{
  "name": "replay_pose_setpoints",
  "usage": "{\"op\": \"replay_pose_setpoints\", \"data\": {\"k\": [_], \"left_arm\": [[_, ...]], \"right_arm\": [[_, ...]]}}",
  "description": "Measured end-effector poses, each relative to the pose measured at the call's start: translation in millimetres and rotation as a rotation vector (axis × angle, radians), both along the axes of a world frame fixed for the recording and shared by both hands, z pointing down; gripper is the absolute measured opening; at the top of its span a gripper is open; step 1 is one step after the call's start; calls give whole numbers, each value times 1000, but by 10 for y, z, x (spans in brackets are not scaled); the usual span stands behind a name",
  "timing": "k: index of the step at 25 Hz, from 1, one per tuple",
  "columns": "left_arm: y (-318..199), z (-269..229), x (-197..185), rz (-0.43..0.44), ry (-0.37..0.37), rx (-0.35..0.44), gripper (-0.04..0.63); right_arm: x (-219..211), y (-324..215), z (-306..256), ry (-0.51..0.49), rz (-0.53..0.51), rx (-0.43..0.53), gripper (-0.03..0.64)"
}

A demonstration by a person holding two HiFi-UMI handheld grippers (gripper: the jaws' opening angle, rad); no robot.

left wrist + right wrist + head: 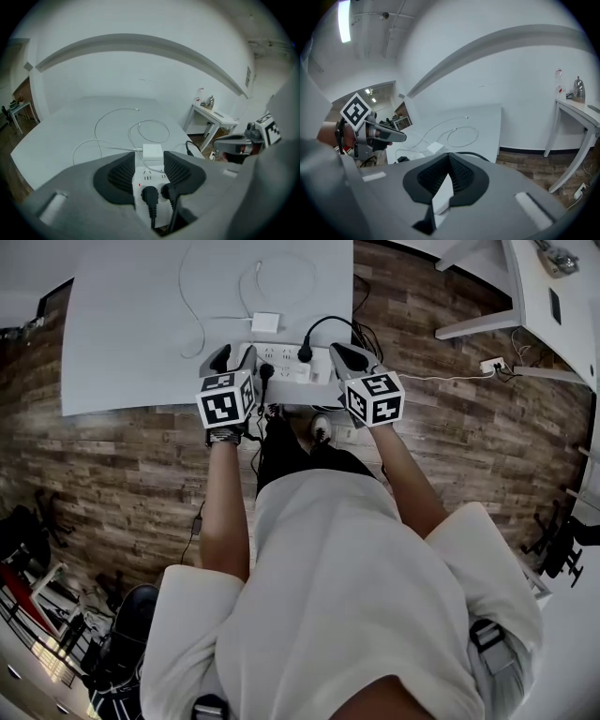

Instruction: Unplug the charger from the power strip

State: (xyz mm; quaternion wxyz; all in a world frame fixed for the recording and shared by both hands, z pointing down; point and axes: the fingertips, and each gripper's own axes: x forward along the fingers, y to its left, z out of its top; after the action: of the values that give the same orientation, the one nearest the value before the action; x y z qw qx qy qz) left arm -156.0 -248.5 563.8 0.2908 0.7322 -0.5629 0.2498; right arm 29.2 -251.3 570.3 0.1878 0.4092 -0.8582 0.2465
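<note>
A white table [141, 324] stands on a wood-plank floor [112, 465], and the person leans over its near edge with both forearms stretched forward. On the left part of the tabletop a thin white cable [96, 129] lies in loose loops and runs to the white charger [265, 322]. The charger sits at the far side of the power strip [291, 367]. In the left gripper view it stands just beyond the sockets, apparently plugged in. The left gripper [234, 354] is at the strip's left end. Its own view shows its jaws spread to either side of the strip with the ribbed pads [121, 173] against the strip's two sides, so it grasps the strip. A black plug [150, 193] sits in the strip's near end between those jaws, with a small red light just above it. A second black plug [168, 191] sits just beside it on the right, and both cords run back toward the person. The strip lies along the table's near edge, between the two grippers. The right gripper [349, 354] is at the strip's right end. Its own view shows its jaws drawn nearly together and clenched on a white edge of the strip.
</note>
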Motion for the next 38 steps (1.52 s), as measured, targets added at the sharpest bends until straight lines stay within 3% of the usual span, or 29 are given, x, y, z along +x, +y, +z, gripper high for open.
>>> {"op": "replay_pose_setpoints", "data": {"k": [12,20,29,38], "left_arm": [[365,-911,252,-60,-57,230,7],[695,-1574,388,-22,-65,405,5],[917,-2394,512,48,-200,651,5],[1126,-2893,533,76,-195,762,5]], "right_arm": [[258,164,-1222,-54,-64,205,2],[188,397,-1962,-100,-91,354,2],[34,703,-2566,-57,-116,521,2],[33,1001,-3170,-64,-77,657,2]]}}
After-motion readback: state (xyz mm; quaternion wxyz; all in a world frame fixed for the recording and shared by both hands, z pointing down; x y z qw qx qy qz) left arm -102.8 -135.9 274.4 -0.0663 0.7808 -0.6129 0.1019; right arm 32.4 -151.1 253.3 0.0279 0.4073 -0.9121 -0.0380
